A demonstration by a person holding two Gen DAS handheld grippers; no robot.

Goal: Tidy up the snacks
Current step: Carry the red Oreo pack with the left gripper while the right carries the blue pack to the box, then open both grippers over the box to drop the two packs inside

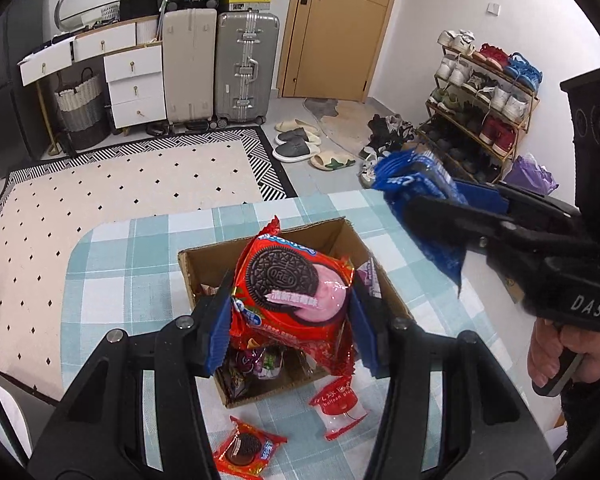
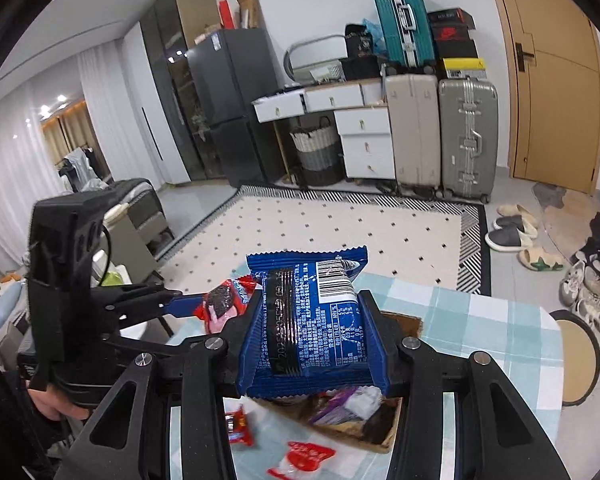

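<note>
Because the snacks are meant to end up together in the cardboard box (image 1: 204, 264) on the checked table (image 1: 112, 256), each packet is carried flat between the pads, gripped across its width so it can be lowered in without crumpling. The left tongs (image 1: 288, 320) are clenched on a red Oreo packet (image 1: 292, 284), which hangs directly over the open box, above wrapped sweets already lying inside. The right tongs (image 2: 312, 336) are clenched on a blue Oreo packet (image 2: 312, 316), held to the right of the box and higher up, apparently waiting its turn. Both tongs slant downward toward the table, and a hand (image 1: 556, 356) wraps the right handle. Two more snacks, a small red Oreo packet (image 1: 248, 452) and a red-and-white sachet (image 1: 340, 408), lie on the table just in front of the box, not yet collected.
</note>
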